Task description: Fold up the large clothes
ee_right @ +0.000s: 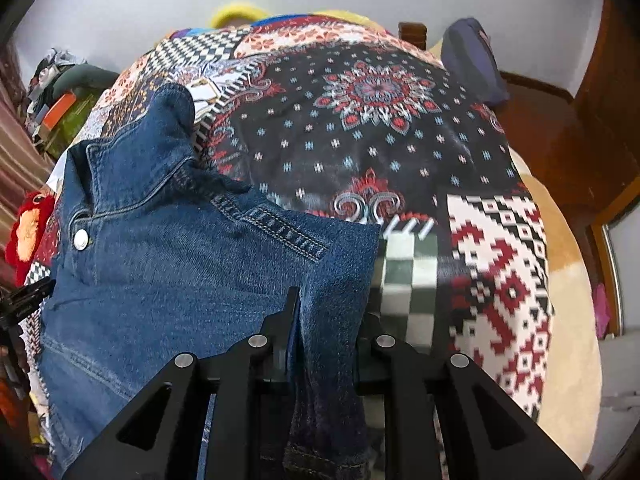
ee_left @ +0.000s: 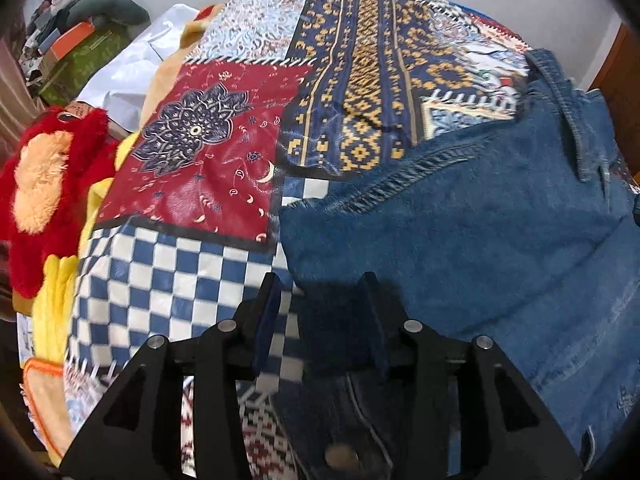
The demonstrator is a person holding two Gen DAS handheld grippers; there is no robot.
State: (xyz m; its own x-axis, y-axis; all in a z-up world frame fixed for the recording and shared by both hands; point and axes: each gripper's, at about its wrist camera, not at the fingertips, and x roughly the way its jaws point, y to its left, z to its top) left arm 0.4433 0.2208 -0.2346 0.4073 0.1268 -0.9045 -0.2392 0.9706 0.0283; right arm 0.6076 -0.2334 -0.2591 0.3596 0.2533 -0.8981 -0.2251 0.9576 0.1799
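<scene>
Clearly the blue denim jacket (ee_right: pixel 168 264) is heavy, stiff-seamed — right gripper (ee_right: pixel 326 320) jaws pinch its hem fold; left gripper (ee_left: pixel 320 300) jaws spread, empty.

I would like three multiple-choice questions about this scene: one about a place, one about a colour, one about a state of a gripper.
1. Where does the denim jacket lie?
A. on the patchwork bedspread
B. on a chair
C. on the floor

2. What colour is the plush toy at the bed's edge?
A. green
B. red
C. black

3. How does the right gripper stand?
A. wide open, nothing in it
B. shut on denim
C. out of view

Answers: 1 A, the jacket spreads over the patterned cover. 2 B, its fur is red with a pale patch. 3 B, a denim fold is pinched between the fingers.
</scene>
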